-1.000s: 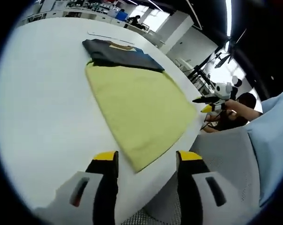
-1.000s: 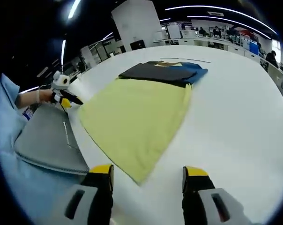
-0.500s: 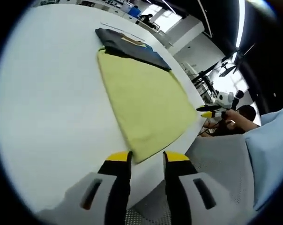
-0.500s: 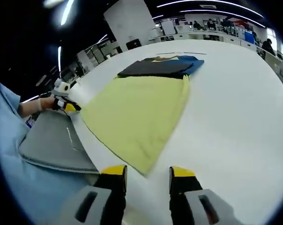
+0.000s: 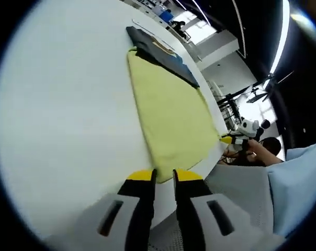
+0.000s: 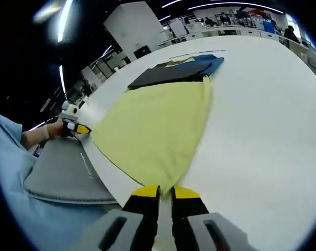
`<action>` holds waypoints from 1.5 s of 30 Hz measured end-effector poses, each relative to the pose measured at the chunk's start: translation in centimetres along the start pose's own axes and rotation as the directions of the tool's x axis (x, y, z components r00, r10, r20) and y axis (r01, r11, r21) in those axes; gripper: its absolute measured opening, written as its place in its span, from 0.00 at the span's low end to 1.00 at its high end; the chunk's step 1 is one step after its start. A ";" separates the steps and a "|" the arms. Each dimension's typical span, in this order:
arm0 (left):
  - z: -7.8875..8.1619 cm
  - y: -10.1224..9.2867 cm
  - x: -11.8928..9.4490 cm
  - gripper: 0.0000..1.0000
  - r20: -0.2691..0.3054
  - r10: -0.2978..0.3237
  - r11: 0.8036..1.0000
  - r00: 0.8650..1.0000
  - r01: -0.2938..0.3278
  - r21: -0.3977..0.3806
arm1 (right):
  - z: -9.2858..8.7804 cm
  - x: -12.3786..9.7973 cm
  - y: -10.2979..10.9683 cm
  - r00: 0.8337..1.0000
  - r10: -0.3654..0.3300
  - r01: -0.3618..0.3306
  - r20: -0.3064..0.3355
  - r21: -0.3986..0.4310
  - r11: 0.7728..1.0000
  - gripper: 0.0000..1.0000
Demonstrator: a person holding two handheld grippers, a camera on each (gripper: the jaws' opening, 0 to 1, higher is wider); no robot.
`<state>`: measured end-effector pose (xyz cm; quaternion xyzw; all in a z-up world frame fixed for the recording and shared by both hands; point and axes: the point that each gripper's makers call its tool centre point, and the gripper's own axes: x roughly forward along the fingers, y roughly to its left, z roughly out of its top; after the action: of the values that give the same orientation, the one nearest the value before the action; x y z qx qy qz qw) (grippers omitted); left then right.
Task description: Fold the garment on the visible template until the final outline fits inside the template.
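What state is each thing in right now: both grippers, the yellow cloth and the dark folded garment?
Left gripper: jaws nearly shut at the near corner of the yellow cloth; grip not confirmable.
Right gripper: jaws nearly shut at the cloth's other near corner; grip not confirmable.
Yellow-green cloth: spread flat on the white table.
Dark grey and blue garment: folded, lying at the cloth's far edge.

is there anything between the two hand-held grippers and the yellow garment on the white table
Nothing visible. The left hand-held gripper sits at one near corner of the yellow garment, jaws nearly together at its hem; the right hand-held gripper meets the other near corner. Whether cloth is pinched cannot be told. The dark folded garment lies at the far end.
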<state>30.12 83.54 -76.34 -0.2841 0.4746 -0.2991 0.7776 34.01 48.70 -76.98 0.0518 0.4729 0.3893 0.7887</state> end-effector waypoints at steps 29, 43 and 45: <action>-1.2 -5.0 -3.3 0.00 -0.187 -0.129 0.991 0.974 0.133 0.007 | 1.3 -5.9 4.3 0.990 0.126 -0.131 0.065 0.091 0.987 0.00; -3.6 -6.9 -5.1 0.00 -0.282 -0.211 0.977 0.936 0.207 -0.041 | -1.0 -8.2 6.1 0.984 0.144 -0.164 0.108 0.210 0.964 0.00; -3.7 -7.3 -5.3 0.00 -0.283 -0.217 0.976 0.934 0.214 -0.041 | -1.1 -8.2 6.5 0.983 0.145 -0.166 0.109 0.218 0.962 0.00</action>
<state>23.39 82.00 -69.47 -0.2919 0.5491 -0.4181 0.6622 27.42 47.47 -68.90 0.1964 0.4717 0.3910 0.7655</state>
